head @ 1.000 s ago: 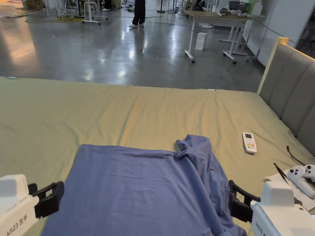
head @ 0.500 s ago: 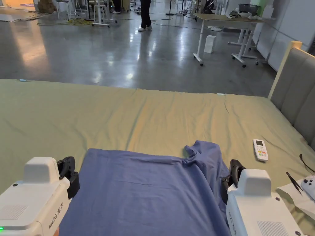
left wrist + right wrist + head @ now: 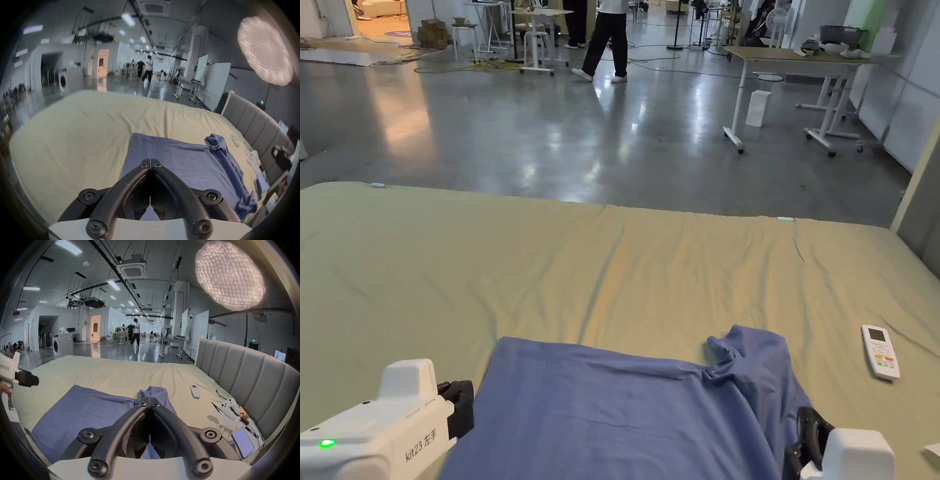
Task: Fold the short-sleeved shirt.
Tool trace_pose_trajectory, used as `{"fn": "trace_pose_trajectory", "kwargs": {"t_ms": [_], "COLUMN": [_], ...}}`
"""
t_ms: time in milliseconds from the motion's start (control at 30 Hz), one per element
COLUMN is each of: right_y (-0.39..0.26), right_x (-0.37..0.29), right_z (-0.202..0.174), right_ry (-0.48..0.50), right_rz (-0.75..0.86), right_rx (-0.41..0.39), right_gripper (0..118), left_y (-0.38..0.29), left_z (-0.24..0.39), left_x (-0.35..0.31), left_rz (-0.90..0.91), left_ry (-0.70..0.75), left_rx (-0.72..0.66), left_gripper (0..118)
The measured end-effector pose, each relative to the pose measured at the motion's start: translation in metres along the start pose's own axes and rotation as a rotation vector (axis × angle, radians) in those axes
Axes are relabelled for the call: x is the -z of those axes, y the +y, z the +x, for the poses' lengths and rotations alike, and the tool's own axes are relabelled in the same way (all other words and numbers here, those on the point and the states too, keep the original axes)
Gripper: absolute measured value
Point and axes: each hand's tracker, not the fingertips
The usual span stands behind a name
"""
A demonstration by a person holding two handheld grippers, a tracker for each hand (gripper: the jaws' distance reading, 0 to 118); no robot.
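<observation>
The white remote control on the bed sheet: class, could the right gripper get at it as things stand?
Probably yes. The remote lies alone on bare sheet, apart from the blue shirt, and nothing stands between it and the right gripper, whose jaws are closed and would have to open.

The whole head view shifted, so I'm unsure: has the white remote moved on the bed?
No. The remote sits right of the same bunched sleeve of the shirt, spaced as before; it is the camera that moved.
</observation>
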Motion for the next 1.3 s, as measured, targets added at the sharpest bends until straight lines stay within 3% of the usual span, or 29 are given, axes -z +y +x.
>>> {"fn": "trace_pose_trajectory", "kwargs": {"t_ms": [367, 467, 567, 600, 633, 800, 900, 967, 1033, 1067, 1167, 1300], "right_y": [-0.02, -0.028, -0.035, -0.037, -0.039, -0.05, -0.052, -0.054, -0.058, -0.059, -0.058, -0.046], "right_x": [0.053, 0.06, 0.067, 0.069, 0.071, 0.077, 0.079, 0.08, 0.081, 0.083, 0.093, 0.123], "right_z": [0.009, 0.01, 0.01, 0.011, 0.011, 0.015, 0.017, 0.017, 0.02, 0.02, 0.023, 0.038], "right_ry": [-0.009, -0.01, -0.014, -0.016, -0.021, -0.032, -0.031, -0.037, -0.036, -0.036, -0.036, -0.054], "right_rz": [-0.109, -0.14, -0.167, -0.176, -0.183, -0.254, -0.24, -0.253, -0.262, -0.267, -0.278, -0.309], "right_rx": [-0.002, -0.01, -0.019, -0.019, -0.017, 0.009, -0.005, -0.006, 0.005, 0.011, 0.03, 0.071], "right_gripper": [0, 0, 0, 0, 0, 0, 0, 0, 0, 0, 0, 0], "left_y": [0.074, 0.083, 0.085, 0.086, 0.085, 0.078, 0.067, 0.064, 0.066, 0.065, 0.066, 0.072], "left_z": [-0.013, -0.009, -0.005, -0.005, -0.006, 0.0, 0.003, 0.01, 0.01, 0.015, 0.019, 0.019], "left_x": [0.177, 0.219, 0.246, 0.257, 0.263, 0.293, 0.299, 0.296, 0.294, 0.292, 0.29, 0.271], "left_rz": [-0.247, -0.318, -0.331, -0.34, -0.349, -0.395, -0.422, -0.405, -0.405, -0.404, -0.432, -0.383], "left_ry": [0.025, 0.061, 0.075, 0.083, 0.086, 0.145, 0.161, 0.175, 0.152, 0.143, 0.134, 0.133], "left_rx": [0.075, 0.145, 0.152, 0.152, 0.151, 0.203, 0.242, 0.234, 0.234, 0.246, 0.342, 0.294], "left_gripper": [1, 16, 60, 69, 71, 70, 63, 51, 16, 10, 5, 5]}}
